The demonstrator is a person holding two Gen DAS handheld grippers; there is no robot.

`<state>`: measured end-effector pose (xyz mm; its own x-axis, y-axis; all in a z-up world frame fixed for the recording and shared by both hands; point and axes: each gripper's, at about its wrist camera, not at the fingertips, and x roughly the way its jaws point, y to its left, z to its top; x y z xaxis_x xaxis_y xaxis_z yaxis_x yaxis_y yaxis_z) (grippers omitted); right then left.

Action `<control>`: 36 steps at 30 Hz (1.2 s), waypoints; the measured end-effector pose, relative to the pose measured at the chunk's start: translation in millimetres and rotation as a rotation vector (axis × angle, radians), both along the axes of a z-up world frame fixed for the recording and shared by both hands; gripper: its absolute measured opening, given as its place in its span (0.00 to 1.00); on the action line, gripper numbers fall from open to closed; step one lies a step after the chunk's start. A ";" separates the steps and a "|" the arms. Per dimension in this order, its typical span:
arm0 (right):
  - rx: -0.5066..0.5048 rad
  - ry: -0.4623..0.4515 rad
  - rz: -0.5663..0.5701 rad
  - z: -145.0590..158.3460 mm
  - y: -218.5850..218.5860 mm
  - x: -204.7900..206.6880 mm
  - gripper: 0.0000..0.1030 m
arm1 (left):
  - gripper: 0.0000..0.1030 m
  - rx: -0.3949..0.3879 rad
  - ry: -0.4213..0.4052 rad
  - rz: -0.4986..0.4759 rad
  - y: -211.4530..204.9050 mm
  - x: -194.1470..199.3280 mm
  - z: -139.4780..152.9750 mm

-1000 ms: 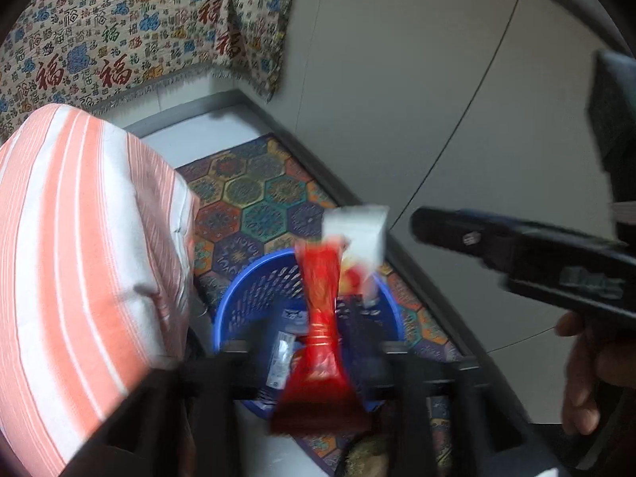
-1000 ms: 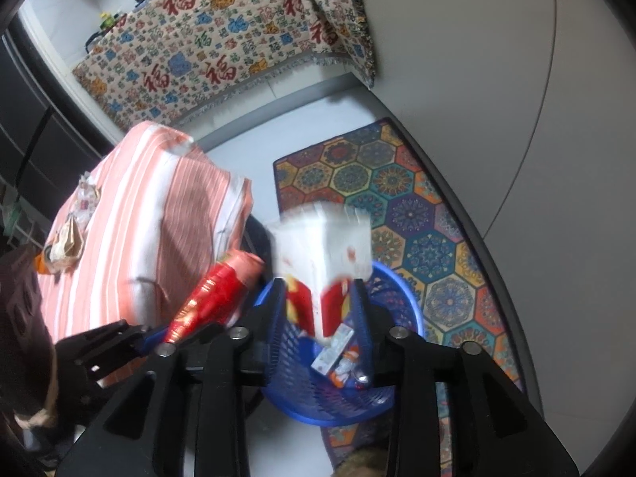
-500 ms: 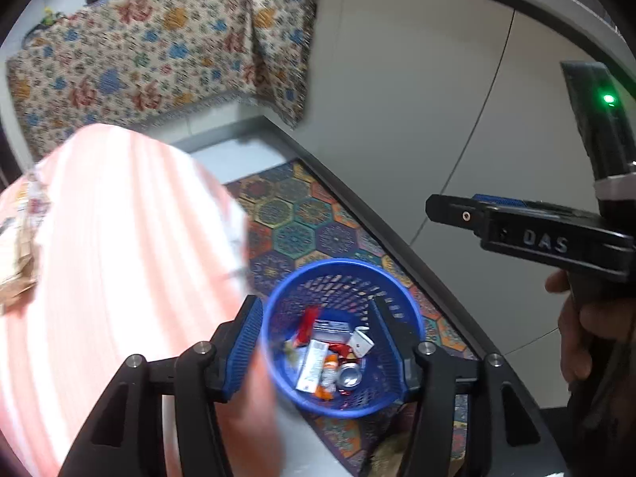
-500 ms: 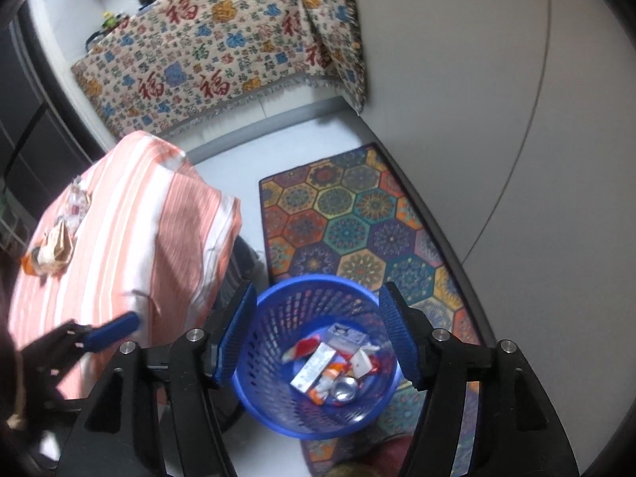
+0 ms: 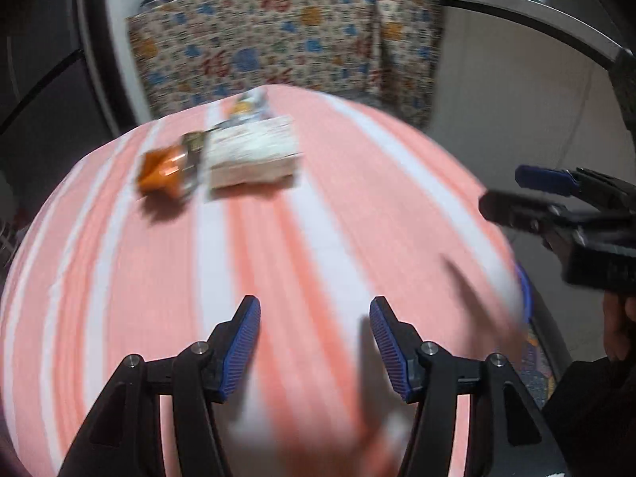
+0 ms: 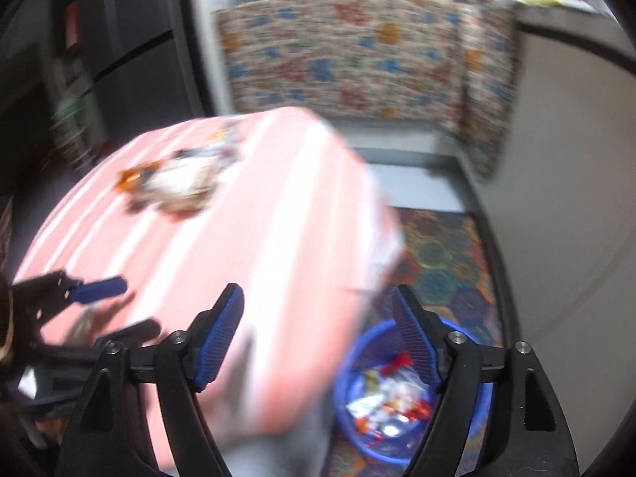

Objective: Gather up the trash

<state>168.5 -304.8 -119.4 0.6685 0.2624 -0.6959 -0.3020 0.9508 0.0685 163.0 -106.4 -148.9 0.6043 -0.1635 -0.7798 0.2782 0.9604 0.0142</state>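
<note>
Both grippers, left (image 5: 315, 342) and right (image 6: 318, 334), gape wide and empty above the orange-and-white striped tablecloth (image 5: 302, 246); a white carton (image 5: 252, 155) and orange wrapper (image 5: 163, 167) lie there, apart from the blue plastic basket (image 6: 357, 361) of trash.

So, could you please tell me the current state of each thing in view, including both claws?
Left claw: open, empty, above the striped cloth.
Right claw: open, empty.
Blue plastic mesh basket: upright on the floor, holding wrappers and a can.
Orange wrapper: lying on the table, uncollected.
White carton: lying flat beside the orange wrapper, uncollected.
Pink-and-white striped tablecloth: spread over the table.
</note>
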 end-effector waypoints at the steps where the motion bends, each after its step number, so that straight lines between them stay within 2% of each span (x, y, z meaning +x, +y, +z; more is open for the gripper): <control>1: -0.007 0.007 0.034 -3.9 15.2 0.1 0.77 | 0.57 0.002 0.005 0.025 14.8 1.2 -1.2; 4: -0.046 0.029 0.140 -17.1 61.1 -0.2 0.77 | 0.57 -0.003 0.022 0.078 50.5 4.3 -4.7; 8: -0.103 0.049 0.212 -30.5 103.1 -3.0 0.77 | 0.67 -0.009 0.030 0.112 82.2 5.2 -8.4; 11: -0.139 0.077 0.236 -41.7 115.9 -0.3 0.80 | 0.76 -0.021 0.038 0.117 90.7 7.8 -10.7; 14: -0.127 0.089 0.232 -46.8 118.9 -1.8 0.87 | 0.78 -0.019 0.038 0.101 92.0 13.5 -10.7; 19: -0.113 0.089 0.228 -48.3 114.9 -1.1 0.94 | 0.78 -0.013 -0.007 0.044 92.5 40.3 6.4; 23: -0.108 0.084 0.227 -48.8 117.9 -4.9 0.97 | 0.78 -0.066 -0.053 0.001 102.8 68.2 36.6; 25: -0.107 0.082 0.227 -49.2 118.2 -4.0 0.98 | 0.79 -0.069 -0.067 -0.033 103.3 86.6 46.0; 29: -0.102 0.080 0.229 -50.0 119.0 -2.5 0.99 | 0.78 -0.006 -0.033 -0.084 96.3 124.1 39.2; 34: -0.101 0.080 0.228 -49.8 119.6 -2.1 1.00 | 0.78 0.019 -0.011 -0.110 90.0 148.9 22.1; 36: -0.101 0.080 0.228 -49.8 119.6 -2.2 1.00 | 0.71 0.028 -0.015 -0.137 88.1 150.9 18.9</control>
<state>166.3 -185.1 -169.2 0.5419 0.3270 -0.7742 -0.5069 0.8619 0.0092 313.9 -18.3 -130.0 0.5896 -0.2234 -0.7762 0.4062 0.9126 0.0458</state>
